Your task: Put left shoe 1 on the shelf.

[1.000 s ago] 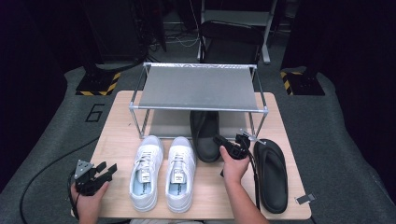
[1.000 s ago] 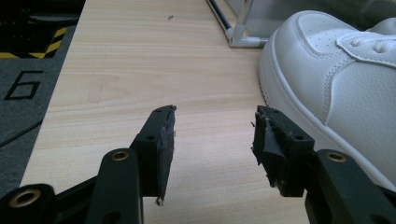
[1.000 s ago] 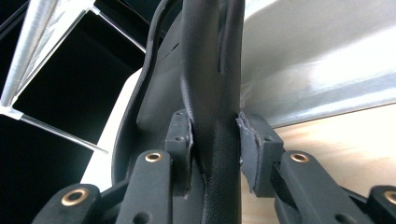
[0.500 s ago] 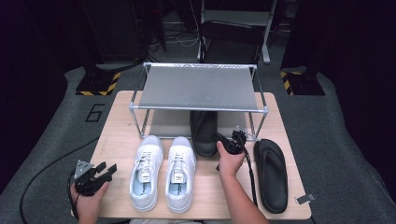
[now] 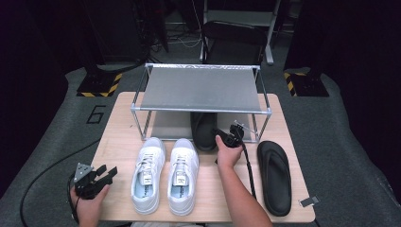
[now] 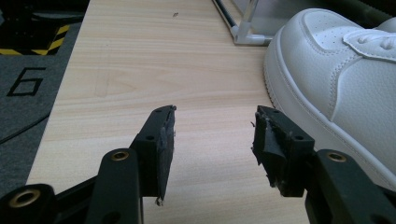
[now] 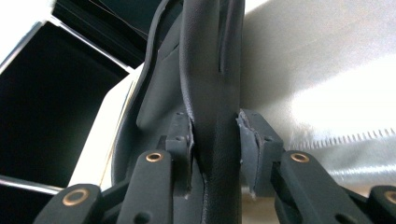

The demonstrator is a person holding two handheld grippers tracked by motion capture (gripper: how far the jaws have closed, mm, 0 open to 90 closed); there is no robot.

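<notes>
Two shelves make up the rack (image 5: 201,90) at 12 o'clock on the table (image 5: 118,137); the black sandal (image 5: 203,130) has been carried leftward, now partly under the lower shelf. It is clamped in the right gripper (image 7: 215,135), so placement seems nearly done. The left gripper (image 6: 212,135) is held agape, empty, at 7 o'clock.

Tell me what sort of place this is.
Probably a lab or test studio, not a home: a wooden table with a metal shoe rack, hazard-striped floor blocks, and loose cables behind.
</notes>
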